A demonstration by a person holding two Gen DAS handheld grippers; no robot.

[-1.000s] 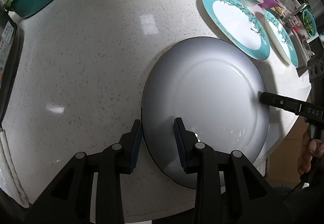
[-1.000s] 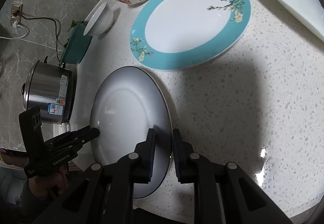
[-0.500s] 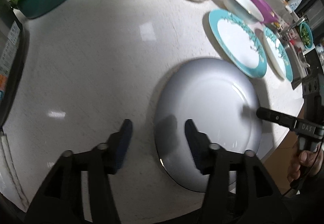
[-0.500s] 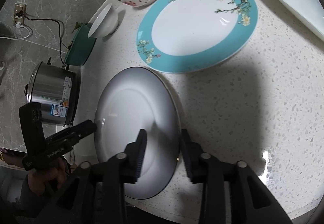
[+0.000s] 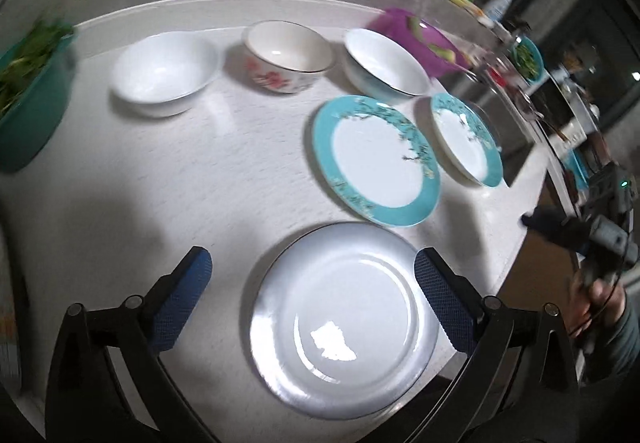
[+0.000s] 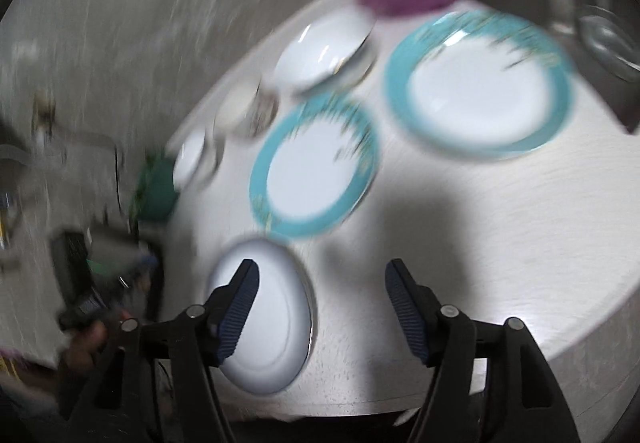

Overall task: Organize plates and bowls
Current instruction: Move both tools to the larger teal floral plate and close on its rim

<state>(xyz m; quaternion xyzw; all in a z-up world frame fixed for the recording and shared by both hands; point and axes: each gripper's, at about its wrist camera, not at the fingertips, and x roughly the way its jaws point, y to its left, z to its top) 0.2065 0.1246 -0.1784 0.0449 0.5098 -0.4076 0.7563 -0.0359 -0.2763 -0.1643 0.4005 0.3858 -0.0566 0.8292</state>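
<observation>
Both claws just let go of the white plate [image 5: 344, 319], now flat on desk [image 5: 208, 179]. Left claw [image 5: 312, 295] and right claw [image 6: 322, 311] opening, empty, prob. heading for next dish.

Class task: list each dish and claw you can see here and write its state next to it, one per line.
Grey plate: flat on counter, released, empty.
Large teal-rimmed plate: flat, empty, unstacked.
Small teal-rimmed plate: flat, empty.
Three bowls: upright, empty, unstacked.
Left claw: opening, holding nothing.
Right claw: opening, holding nothing.
</observation>
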